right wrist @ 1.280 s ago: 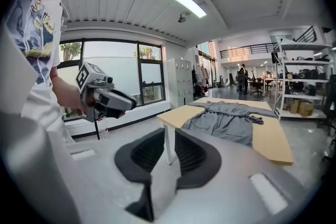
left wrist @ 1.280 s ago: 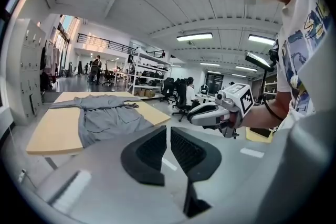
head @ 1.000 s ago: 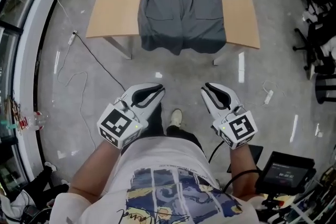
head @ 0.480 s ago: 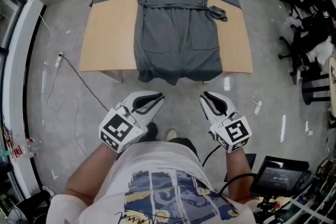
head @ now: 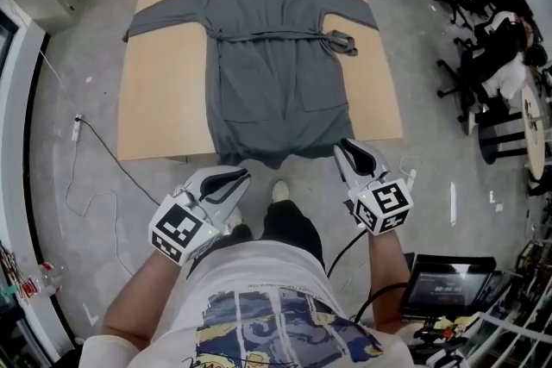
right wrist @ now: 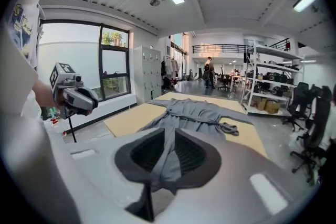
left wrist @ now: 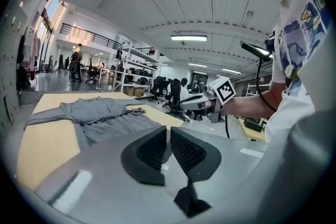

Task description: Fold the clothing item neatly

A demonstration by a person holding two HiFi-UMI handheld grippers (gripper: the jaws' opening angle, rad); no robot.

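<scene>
Grey cloth: one robe, laid flat and face up on a pale wooden table. Sleeves were spread to either side and the collar lay at the far end. The belt was tied across the waist, its loose end bunched by the right sleeve. The hem hung slightly over the table's near edge.

Left gripper: held in front of the person, short of the table's near edge and apart from the robe. In its own view the jaws stood almost together, with only a thin slit between them and nothing in it.

Right gripper: tips just beside the hem's right corner in the head view; contact could not be told. In its own view the jaws stood close together with a narrow gap. The robe showed through that gap, further off on the table, and no cloth was pinched.

Surroundings: concrete floor with a white cable and a power strip to the left. Dark office chairs stood to the right, and a small screen sat at the lower right. The person wore a white printed T-shirt.
</scene>
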